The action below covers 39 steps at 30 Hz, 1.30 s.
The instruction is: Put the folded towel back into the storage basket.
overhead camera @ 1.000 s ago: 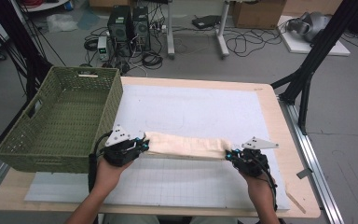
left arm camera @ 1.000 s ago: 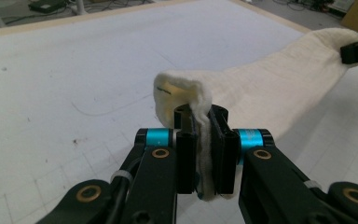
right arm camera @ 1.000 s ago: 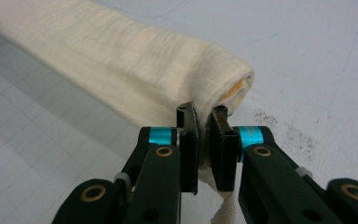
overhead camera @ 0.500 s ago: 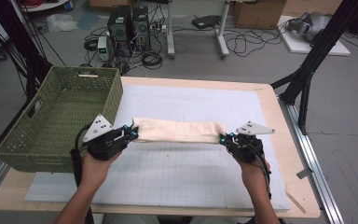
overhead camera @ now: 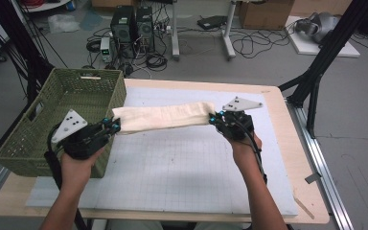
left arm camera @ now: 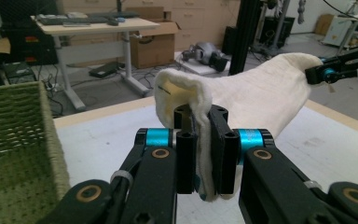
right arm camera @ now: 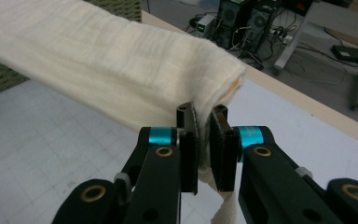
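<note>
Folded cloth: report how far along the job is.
Done: the folded cloth is off the table, stretched between both grippers. In hand: left gripper and right gripper each clamp one end. Left, probably: carry it over the green basket and release; nothing shows inside it.

two bare forearms reach in from the lower edge of the high view, each hand wrapped around a black set of tongs. the left tongs (overhead camera: 112,126) point right, the right tongs (overhead camera: 212,118) point left, tips facing each other well apart. both pairs of jaws stand nearly closed, pinching. each carries a grey three-cornered plate on top, and a cable trails back along each wrist.
</note>
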### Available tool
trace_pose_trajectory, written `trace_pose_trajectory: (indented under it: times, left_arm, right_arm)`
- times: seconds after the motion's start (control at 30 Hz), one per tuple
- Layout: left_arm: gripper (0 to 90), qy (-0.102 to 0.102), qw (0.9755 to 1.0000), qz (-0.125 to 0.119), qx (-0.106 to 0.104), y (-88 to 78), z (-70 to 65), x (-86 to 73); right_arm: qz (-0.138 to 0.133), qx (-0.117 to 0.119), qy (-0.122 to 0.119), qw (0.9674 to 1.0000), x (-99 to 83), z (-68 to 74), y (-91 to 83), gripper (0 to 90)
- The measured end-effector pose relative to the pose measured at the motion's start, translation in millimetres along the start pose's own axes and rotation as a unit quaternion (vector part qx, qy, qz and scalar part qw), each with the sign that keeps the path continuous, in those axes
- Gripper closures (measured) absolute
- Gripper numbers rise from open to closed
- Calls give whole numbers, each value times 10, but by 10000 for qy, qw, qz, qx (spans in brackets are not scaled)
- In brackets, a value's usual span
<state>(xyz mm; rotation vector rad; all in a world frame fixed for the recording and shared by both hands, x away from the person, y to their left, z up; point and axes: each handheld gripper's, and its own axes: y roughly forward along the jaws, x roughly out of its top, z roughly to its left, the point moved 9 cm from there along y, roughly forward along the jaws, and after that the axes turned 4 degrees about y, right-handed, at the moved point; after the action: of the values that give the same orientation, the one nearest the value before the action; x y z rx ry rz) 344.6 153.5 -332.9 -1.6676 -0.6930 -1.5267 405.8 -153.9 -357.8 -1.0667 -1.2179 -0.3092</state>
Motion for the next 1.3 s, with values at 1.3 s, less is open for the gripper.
trace_pose_trajectory:
  times: [1.3]
  left_arm:
    - [823, -593, 9892, -476, 1255, -984, 900, 34]
  right_arm:
    - [-426, 900, -747, 9922, 1174, 860, 1061, 839]
